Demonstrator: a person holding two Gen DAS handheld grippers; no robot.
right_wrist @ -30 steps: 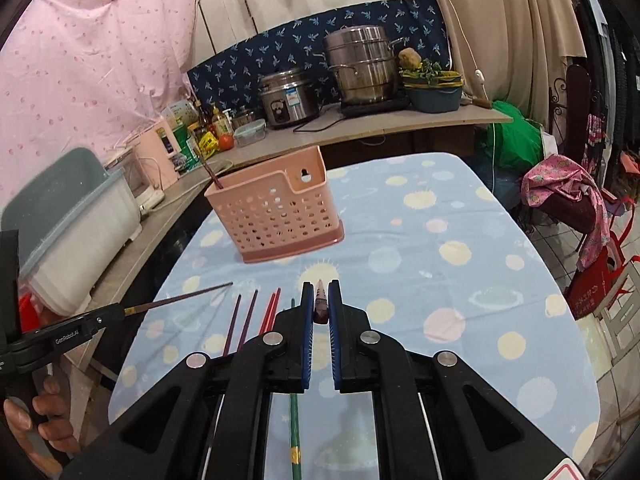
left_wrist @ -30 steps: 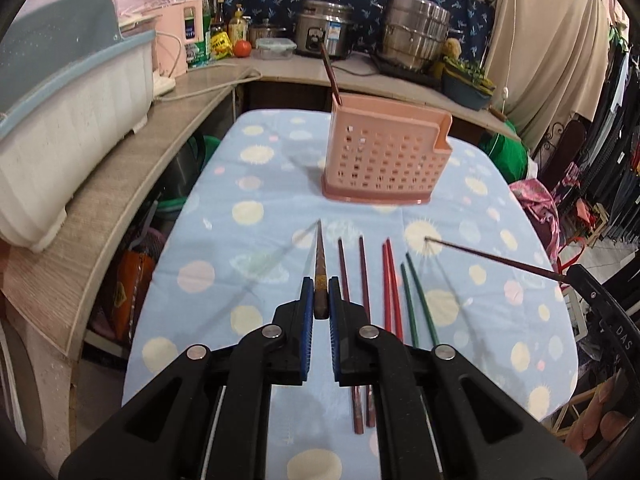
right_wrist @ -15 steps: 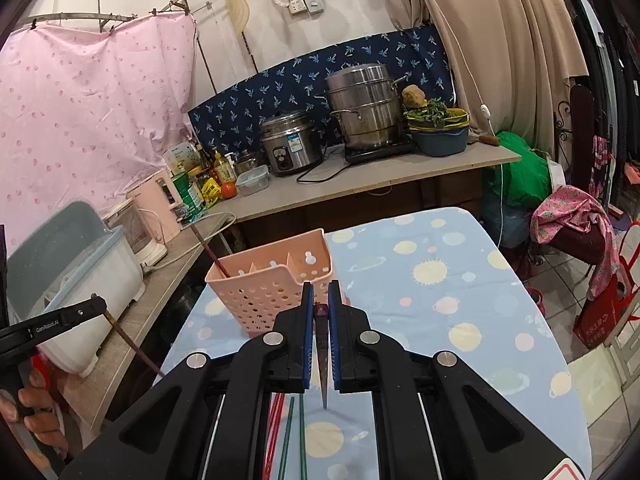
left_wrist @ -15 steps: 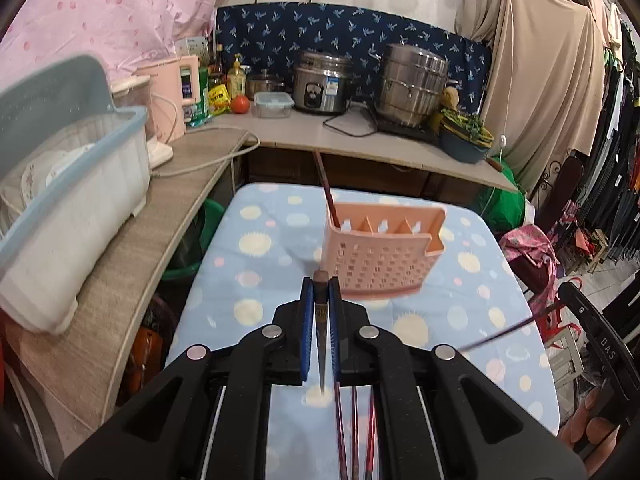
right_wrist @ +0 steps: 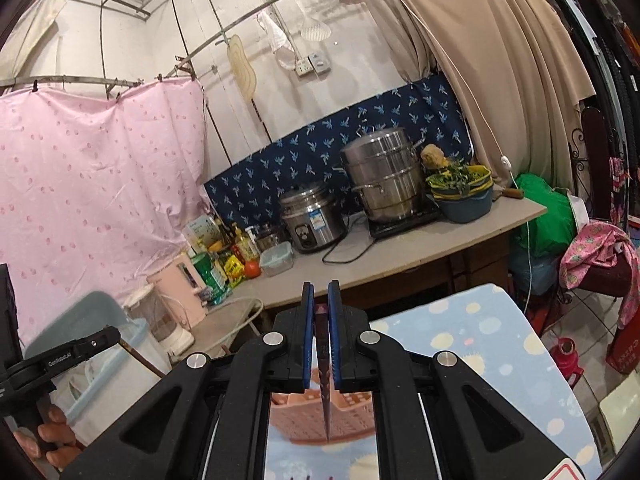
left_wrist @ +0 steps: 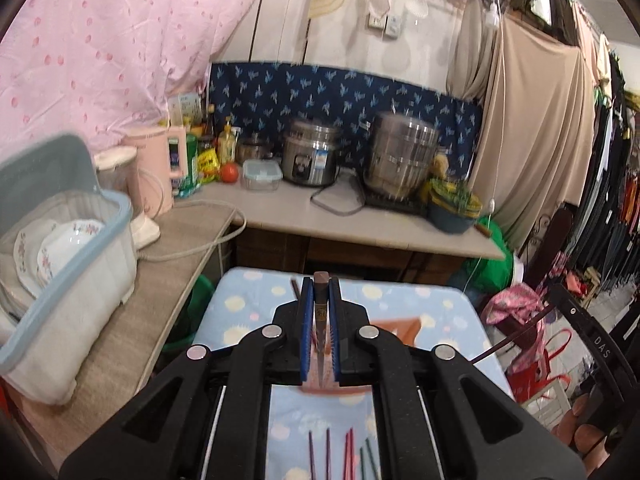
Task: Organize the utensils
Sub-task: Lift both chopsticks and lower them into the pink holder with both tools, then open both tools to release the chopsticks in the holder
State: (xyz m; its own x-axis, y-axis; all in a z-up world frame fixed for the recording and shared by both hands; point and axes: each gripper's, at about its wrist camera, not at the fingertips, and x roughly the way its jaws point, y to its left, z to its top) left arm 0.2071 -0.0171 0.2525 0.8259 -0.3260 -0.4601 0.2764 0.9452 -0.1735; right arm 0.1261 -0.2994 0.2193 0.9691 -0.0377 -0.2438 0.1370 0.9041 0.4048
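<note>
The left gripper [left_wrist: 320, 292] was found clamped on a dark brown chopstick [left_wrist: 320, 320], which was gripped between the blue pads [left_wrist: 307, 332] near its thick end, with the tapered end hanging down. The right gripper [right_wrist: 321, 296] was likewise closed on a second dark chopstick [right_wrist: 325, 392], whose tip was seen in front of the pink perforated utensil basket [right_wrist: 352, 412]. In the left wrist view the same basket [left_wrist: 400, 330] was largely hidden behind the gripper body and stood on the blue spotted tablecloth [left_wrist: 248, 312]. Loose chopsticks [left_wrist: 340, 456] in maroon, red and green were laid side by side on the cloth nearer the camera. One chopstick [left_wrist: 295, 287] was seen rising just left of the pads; its lower end was hidden. A rice cooker [left_wrist: 310, 156] and a steel steamer pot [left_wrist: 402, 152] were located on the counter behind, and a dish bin [left_wrist: 64, 264] with plates was placed on the side counter.
</note>
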